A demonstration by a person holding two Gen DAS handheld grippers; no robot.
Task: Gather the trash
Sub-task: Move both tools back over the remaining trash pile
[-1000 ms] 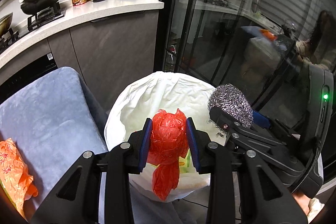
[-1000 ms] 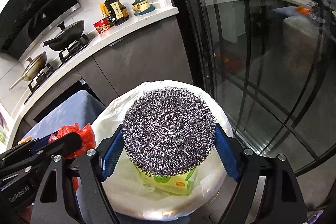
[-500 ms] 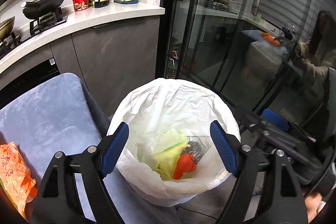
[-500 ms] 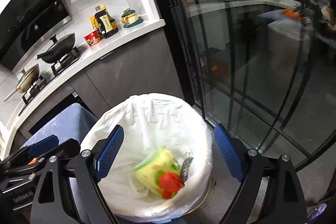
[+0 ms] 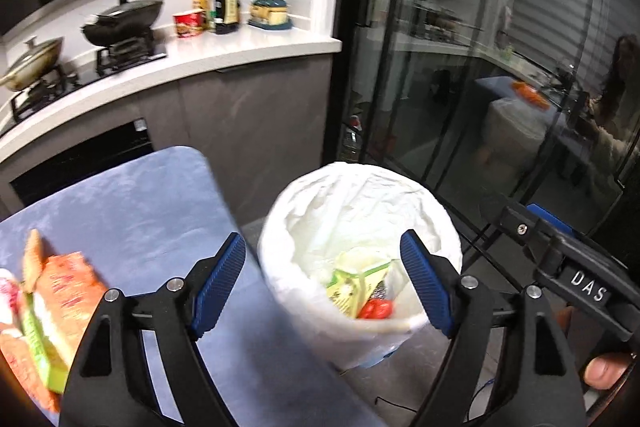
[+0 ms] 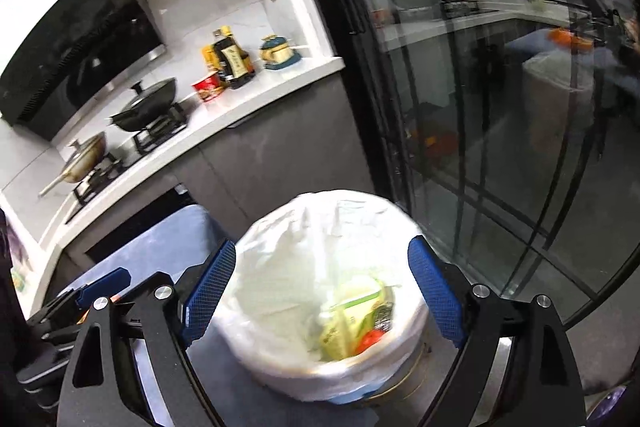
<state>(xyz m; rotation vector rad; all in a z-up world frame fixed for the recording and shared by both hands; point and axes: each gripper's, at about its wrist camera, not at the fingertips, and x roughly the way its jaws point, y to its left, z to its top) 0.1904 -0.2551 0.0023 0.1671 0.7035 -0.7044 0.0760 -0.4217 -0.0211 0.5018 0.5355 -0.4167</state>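
Three discarded items lie inside the lined trash bin (image 5: 360,211): a green-yellow package (image 5: 356,281), a red plastic bag (image 5: 376,308) and a steel-wool scourer (image 5: 383,291), the last only partly visible between the other two. Remaining work, as judged from the left wrist view: an orange snack wrapper (image 5: 60,303) and at least one further packet beside it rest on the blue-grey padded surface (image 5: 132,211), well apart from the bin; motion blur prevents an exact count. The left gripper (image 5: 322,287) is spread wide and carries nothing; its right finger overlaps the bin rim in view, its left finger stands over the padded surface. The right gripper (image 6: 324,295) is likewise spread and empty, its fingers framing the bin from above. Change against the earlier frames: one second ago the left gripper pinched the red bag and the right gripper pinched the scourer above the bin; half a second ago both items were already inside. The left camera has since swung toward the remaining wrappers, which now show more fully
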